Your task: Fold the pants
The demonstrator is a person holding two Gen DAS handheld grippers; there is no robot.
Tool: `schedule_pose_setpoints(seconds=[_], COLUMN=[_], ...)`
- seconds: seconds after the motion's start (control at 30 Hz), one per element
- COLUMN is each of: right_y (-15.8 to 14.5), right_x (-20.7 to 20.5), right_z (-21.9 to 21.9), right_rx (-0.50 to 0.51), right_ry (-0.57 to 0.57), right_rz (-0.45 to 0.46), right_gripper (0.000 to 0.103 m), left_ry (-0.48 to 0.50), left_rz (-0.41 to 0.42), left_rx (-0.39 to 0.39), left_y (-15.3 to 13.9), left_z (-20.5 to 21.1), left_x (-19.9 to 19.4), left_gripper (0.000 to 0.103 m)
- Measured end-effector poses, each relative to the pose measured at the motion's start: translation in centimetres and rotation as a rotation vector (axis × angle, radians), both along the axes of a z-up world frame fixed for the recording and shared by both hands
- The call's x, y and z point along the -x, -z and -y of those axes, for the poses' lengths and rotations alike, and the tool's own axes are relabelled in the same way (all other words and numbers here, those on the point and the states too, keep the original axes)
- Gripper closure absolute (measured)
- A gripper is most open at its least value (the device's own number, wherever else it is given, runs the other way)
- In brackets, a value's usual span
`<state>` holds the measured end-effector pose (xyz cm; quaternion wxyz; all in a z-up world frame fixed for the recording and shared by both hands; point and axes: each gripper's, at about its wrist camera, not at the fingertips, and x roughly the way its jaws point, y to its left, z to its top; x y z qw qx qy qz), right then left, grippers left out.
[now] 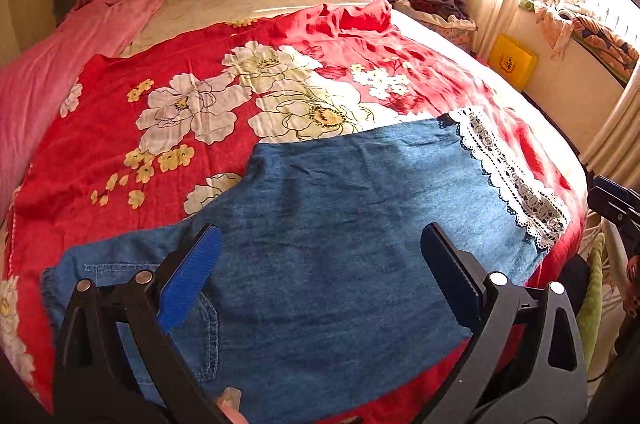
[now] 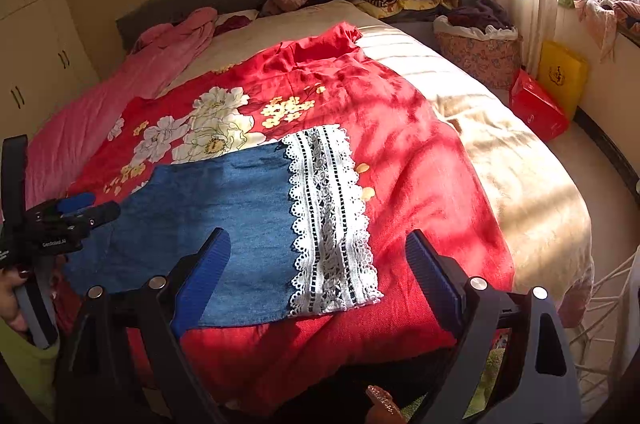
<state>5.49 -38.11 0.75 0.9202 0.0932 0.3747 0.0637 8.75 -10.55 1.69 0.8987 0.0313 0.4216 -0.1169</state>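
Sunlit from a curtained window at two o'clock, the bedroom holds a wide bed (image 1: 420,24) spread with a red floral cotton blanket (image 1: 192,104), and on that blanket lie the blue denim pants with a white lace-trimmed hem (image 1: 340,208), flat and apparently already doubled leg over leg. In the left wrist view their long axis runs from the waistband and stitched pocket at seven o'clock out to the white lace hem band (image 1: 516,180) at two o'clock. The left gripper (image 1: 320,272) hangs just above the waist half, its blue-padded jaws spread wide with only denim beneath them and nothing pinched. The right gripper (image 2: 318,276) hovers over the other end, jaws likewise wide apart and empty, the lace hem lying between them and running toward twelve o'clock in its own view. So each hand is nearer one end: left to the waist, right to the hem. A fold, I judge, would carry the hem end along that axis toward the waist, which makes the right hand the likelier mover.
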Motion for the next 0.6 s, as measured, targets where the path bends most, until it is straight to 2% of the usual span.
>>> schedule_pose_setpoints(seconds=[0.07, 0.6], right_y=[0.1, 1.8], right_x=[0.1, -0.1], right_z=[0.1, 0.8], right_rx=[0.005, -0.017], right_ry=[0.007, 0.020], right_rz=[-0.001, -0.026], right_gripper=[0.004, 0.004], left_ry=[0.012, 0.100], left_rz=[-0.002, -0.028], left_rx=[-0.005, -0.046], left_y=[0.1, 1.6], left_z=[0.6, 4.8], left_x=[-0.1, -1.9], left_gripper=[0.009, 0.009])
